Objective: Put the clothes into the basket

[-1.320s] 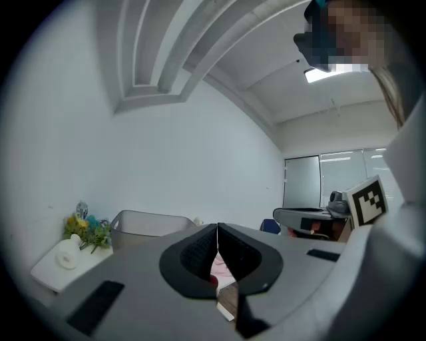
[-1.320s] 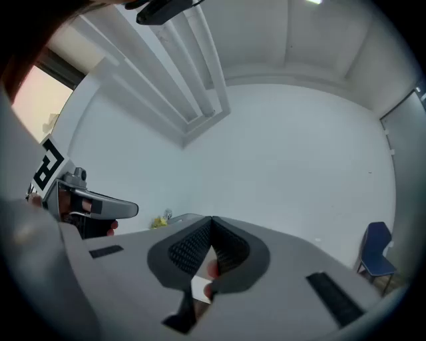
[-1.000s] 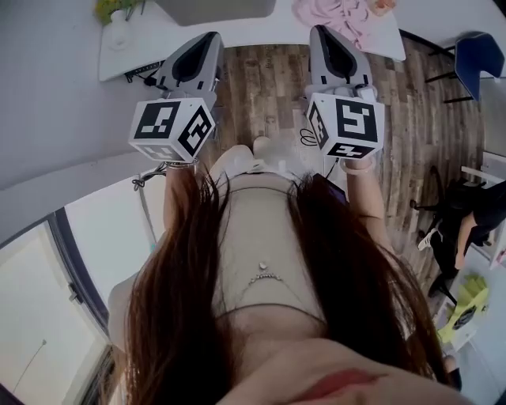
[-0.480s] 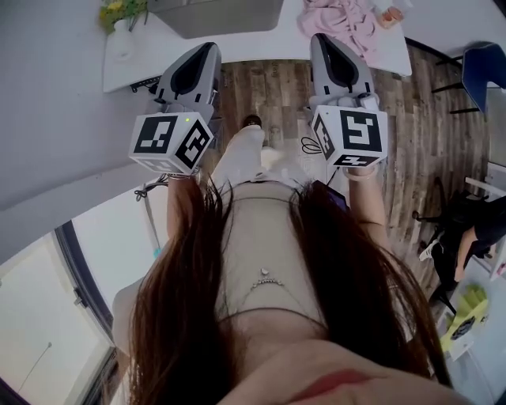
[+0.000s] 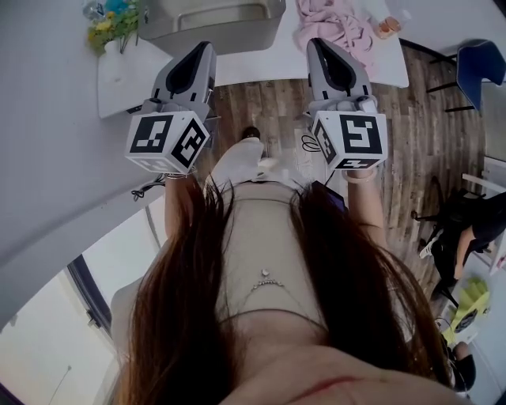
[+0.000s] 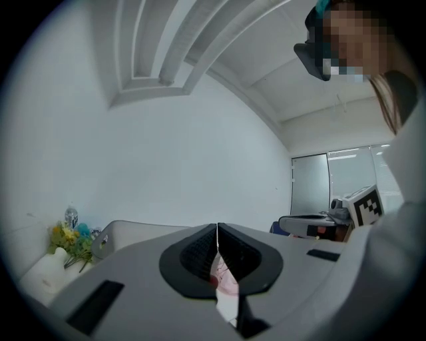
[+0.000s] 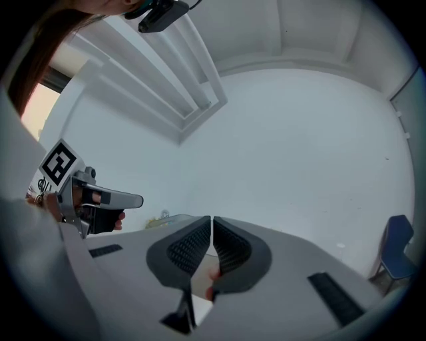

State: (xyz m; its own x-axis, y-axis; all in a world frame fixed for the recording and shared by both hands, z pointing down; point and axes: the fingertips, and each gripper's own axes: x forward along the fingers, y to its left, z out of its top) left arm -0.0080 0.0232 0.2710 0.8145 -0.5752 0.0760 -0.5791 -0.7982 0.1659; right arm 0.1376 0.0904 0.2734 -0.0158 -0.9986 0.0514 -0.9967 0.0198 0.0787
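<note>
Pink clothes point(image 5: 338, 24) lie bunched on the white table point(image 5: 257, 67) at the top of the head view. A grey basket point(image 5: 212, 17) stands on the same table to their left. Both grippers are held up in front of the person, above the wooden floor and short of the table edge. My left gripper point(image 5: 204, 51) points toward the basket and my right gripper point(image 5: 318, 46) toward the clothes. In the left gripper view the jaws point(image 6: 217, 232) are shut with nothing between them, and pink cloth point(image 6: 226, 281) shows beyond them. The right gripper point(image 7: 212, 224) is shut and empty too.
A vase of flowers point(image 5: 115, 22) stands at the table's left end, beside the basket. A white wall runs along the left. A blue chair point(image 5: 479, 62) is at the far right, and a person in black point(image 5: 468, 229) sits beyond it.
The table, basket and pink clothes have slid further into the head view as the person stepped toward them. Both grippers stay shut and level.
</note>
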